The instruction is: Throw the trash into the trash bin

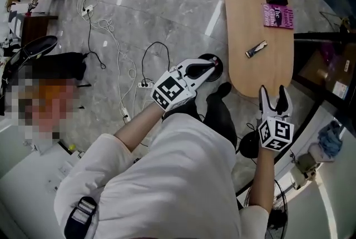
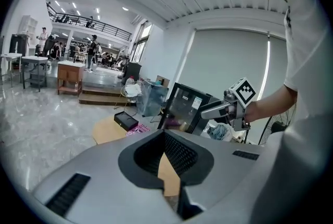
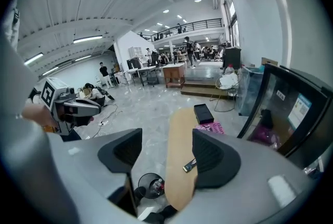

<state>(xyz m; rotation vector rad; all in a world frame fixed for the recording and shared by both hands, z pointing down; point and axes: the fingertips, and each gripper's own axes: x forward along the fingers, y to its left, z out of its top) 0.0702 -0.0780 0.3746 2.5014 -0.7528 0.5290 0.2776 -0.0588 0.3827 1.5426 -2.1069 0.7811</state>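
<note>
2 grippers hover by the table's [image 1: 250, 4] near end: the right gripper [image 1: 273, 93], jaws apart, aims at the wrapper [image 1: 256, 49] lying mid-table, likely to fetch it, while the left gripper [image 1: 211, 66], jaws together and empty, hangs above the floor bin [image 3: 150, 186]

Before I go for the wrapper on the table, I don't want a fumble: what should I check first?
1. Right tool open: ok, jaws apart.
2. Right tool empty: ok.
3. Wrapper lying free on the table, apart from the pink book: ok.
4. Trash bin on the floor by the table's end: ok.
5. Left tool out of the way: ok, shut, nothing seen in it.
</note>
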